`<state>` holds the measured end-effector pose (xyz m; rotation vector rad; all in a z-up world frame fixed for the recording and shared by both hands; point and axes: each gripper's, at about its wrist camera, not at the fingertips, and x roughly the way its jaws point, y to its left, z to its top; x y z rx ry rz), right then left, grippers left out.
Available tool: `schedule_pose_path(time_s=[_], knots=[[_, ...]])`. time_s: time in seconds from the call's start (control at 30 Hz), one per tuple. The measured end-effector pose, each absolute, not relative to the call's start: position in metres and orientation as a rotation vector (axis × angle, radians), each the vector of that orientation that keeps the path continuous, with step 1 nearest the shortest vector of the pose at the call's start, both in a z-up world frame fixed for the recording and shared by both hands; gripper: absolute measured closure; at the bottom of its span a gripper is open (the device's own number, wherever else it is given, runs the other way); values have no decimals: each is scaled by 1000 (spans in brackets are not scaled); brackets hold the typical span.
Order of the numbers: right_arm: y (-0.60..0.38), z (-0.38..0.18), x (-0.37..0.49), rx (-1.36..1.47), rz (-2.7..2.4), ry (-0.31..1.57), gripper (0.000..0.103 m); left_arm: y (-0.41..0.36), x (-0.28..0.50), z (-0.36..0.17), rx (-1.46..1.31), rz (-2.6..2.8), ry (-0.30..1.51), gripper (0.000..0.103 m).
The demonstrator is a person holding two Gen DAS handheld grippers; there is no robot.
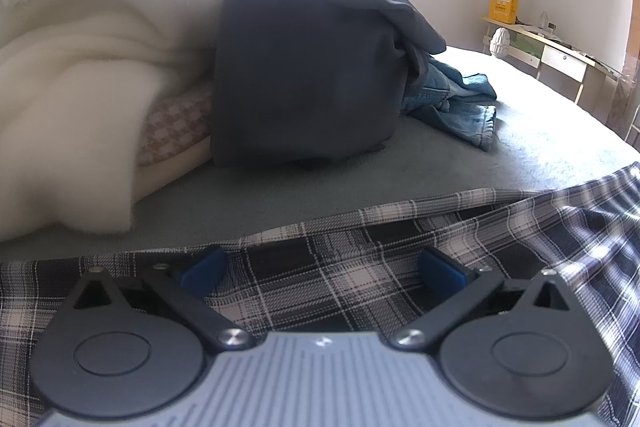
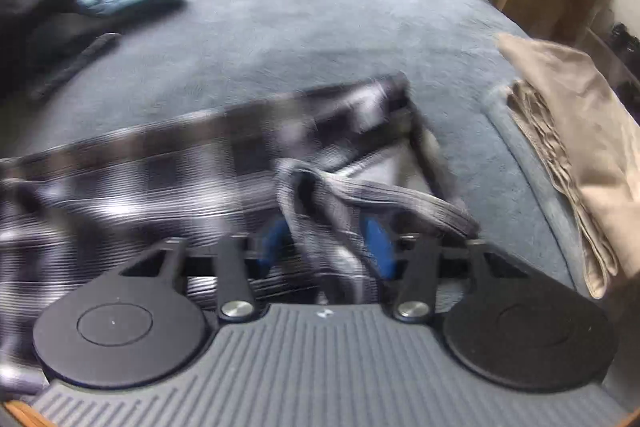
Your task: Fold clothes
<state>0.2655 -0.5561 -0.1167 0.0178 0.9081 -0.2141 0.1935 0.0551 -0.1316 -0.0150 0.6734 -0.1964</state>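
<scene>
Left tool point(image 1: 322, 269) spread wide over plaid garment point(image 1: 360, 267) on bed point(image 1: 520, 147).

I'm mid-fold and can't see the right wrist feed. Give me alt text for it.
The right tool is shut on a bunched fold of the plaid shirt, which lies blurred across the grey-blue bed cover. A folded beige garment sits at the right, and dark and blue clothes lie at the far left.

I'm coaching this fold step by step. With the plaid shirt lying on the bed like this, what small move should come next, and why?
Probably lift the right gripper a little and carry its pinched fold across the plaid shirt. Its jaws are shut on a bunched strip of the cloth, while the left gripper stands open over flat fabric on the bed.
</scene>
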Motion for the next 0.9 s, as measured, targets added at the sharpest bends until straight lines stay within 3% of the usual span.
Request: schedule_pose_path(time_s=[0.17,0.47,0.73,0.8,0.87,0.9], knots=[[-615,-97,214,341,-414,751,101,57,194,-129,-32,-198,675,0],[-670,-133,148,736,-637,734,100,77,203,-124,-191,-216,692,0],[-617,-87,179,223,-696,651,86,65,201,-126,-109,-194,683,0],[-595,-75,192,128,-583,603,79,64,200,-127,-106,-193,679,0],[-578,-68,213,104,-441,604,62,63,199,-127,-100,-190,677,0],[-574,-68,228,133,-383,633,59,63,199,-127,-95,-189,677,0]])
